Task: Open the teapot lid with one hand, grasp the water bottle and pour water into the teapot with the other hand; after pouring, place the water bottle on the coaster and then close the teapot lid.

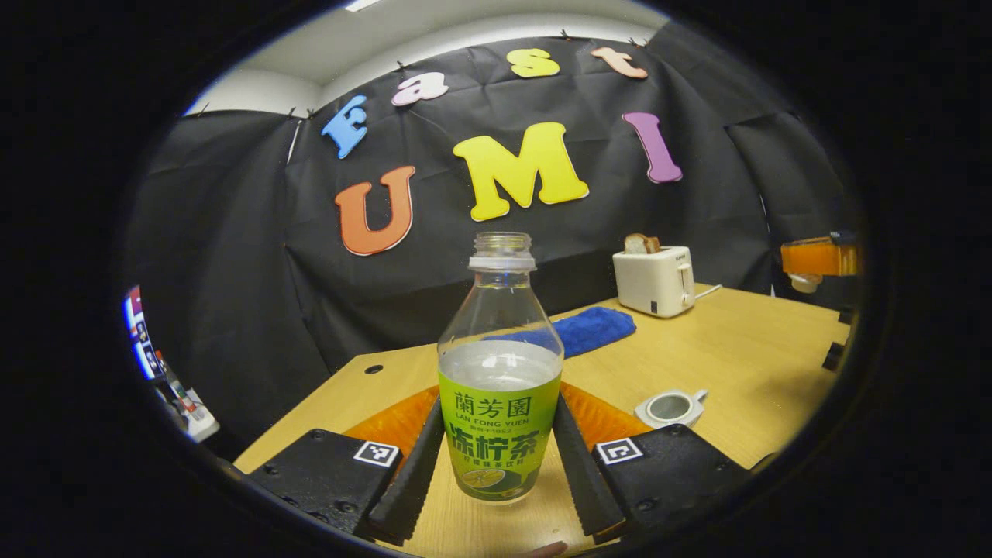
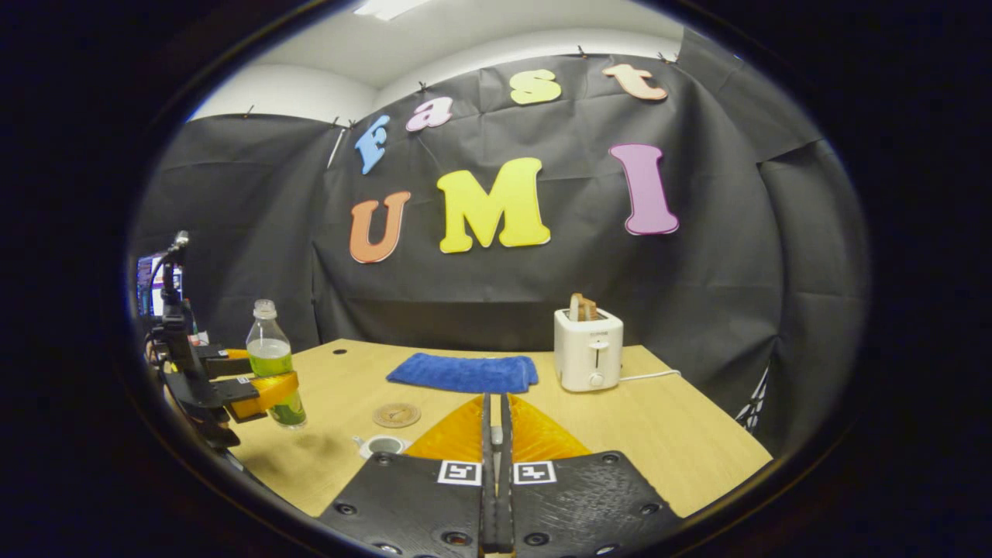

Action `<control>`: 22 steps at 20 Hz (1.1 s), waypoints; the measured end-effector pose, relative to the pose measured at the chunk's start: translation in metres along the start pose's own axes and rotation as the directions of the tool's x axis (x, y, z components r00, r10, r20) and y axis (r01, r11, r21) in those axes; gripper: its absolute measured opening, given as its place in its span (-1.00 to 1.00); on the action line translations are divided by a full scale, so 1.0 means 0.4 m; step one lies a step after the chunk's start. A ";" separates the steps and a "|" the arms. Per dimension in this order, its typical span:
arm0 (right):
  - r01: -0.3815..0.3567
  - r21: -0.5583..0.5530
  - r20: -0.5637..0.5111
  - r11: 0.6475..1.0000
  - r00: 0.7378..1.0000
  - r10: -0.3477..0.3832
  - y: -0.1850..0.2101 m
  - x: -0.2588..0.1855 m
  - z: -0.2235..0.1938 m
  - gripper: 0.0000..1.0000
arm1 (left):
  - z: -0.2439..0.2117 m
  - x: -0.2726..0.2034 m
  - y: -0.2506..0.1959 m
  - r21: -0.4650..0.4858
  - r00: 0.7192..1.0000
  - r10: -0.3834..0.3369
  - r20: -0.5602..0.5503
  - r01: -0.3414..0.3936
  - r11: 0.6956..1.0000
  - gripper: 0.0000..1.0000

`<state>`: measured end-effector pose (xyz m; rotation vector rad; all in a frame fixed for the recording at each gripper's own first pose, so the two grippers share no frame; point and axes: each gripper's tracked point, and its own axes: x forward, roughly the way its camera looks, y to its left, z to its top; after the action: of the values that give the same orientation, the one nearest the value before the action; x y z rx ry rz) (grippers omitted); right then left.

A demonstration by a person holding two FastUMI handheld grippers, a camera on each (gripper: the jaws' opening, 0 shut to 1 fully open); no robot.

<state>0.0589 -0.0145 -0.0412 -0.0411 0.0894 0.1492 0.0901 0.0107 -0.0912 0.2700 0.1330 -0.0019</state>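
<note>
Bottle (image 1: 500, 387) sat clamped in the left gripper (image 1: 496, 457); teapot (image 1: 671, 408) lidless, right gripper (image 2: 496, 434) pinched, contents unclear; pouring remained.

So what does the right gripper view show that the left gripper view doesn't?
Right gripper view: the round coaster on the table, and the left gripper from the side, fingers pressed on the water bottle. Left gripper view: the right gripper far off, with what looks like the teapot lid in it. Both: the bottle, the open teapot, blue cloth and toaster.
</note>
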 end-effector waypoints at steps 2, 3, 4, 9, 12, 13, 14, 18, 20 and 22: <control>0.004 0.008 0.006 1.000 1.000 -0.004 -0.010 -0.005 0.008 -0.99 | -0.006 0.002 -0.011 0.095 0.999 0.006 -0.033 -0.003 0.995 0.53; 0.005 0.013 0.008 1.000 1.000 -0.005 -0.014 -0.006 0.009 -1.00 | -0.008 0.005 -0.011 0.144 0.999 0.015 -0.044 -0.009 0.990 0.53; 0.008 0.016 0.010 1.000 1.000 -0.008 -0.019 -0.009 0.013 -1.00 | -0.011 0.006 -0.016 0.192 0.998 0.019 -0.055 -0.008 0.981 0.53; 0.035 0.009 0.007 0.999 0.999 -0.035 -0.040 -0.014 0.015 -0.99 | -0.061 0.034 -0.050 0.459 0.992 0.057 -0.110 0.000 0.888 0.53; 0.044 -0.003 0.007 0.999 0.999 -0.044 -0.046 -0.015 0.017 -0.99 | -0.098 0.055 -0.087 0.584 0.988 0.054 -0.143 0.040 0.811 0.53; 0.048 -0.005 0.006 0.999 0.999 -0.048 -0.051 -0.016 0.014 -0.99 | -0.110 0.056 -0.096 0.614 0.987 0.053 -0.154 0.054 0.787 0.53; 0.051 -0.007 0.003 0.999 0.999 -0.051 -0.053 -0.015 0.013 -0.99 | -0.120 0.058 -0.104 0.645 0.985 0.053 -0.165 0.067 0.761 0.53; 0.061 -0.011 -0.009 0.998 0.998 -0.061 -0.059 -0.007 0.006 -0.99 | -0.152 0.057 -0.116 0.746 0.978 0.068 -0.200 0.107 0.657 0.52; 0.060 -0.016 -0.012 0.998 0.998 -0.061 -0.058 -0.007 0.002 -0.99 | -0.153 0.056 -0.110 0.798 0.975 0.086 -0.206 0.117 0.591 0.53; 0.056 -0.026 -0.012 0.998 0.998 -0.056 -0.053 -0.008 0.002 -0.99 | -0.141 0.051 -0.104 0.859 0.976 0.105 -0.191 0.114 0.500 0.52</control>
<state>0.0591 -0.0360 -0.0393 -0.0699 0.0993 0.0939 0.1023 -0.0138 -0.1589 1.3207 0.3577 -0.0469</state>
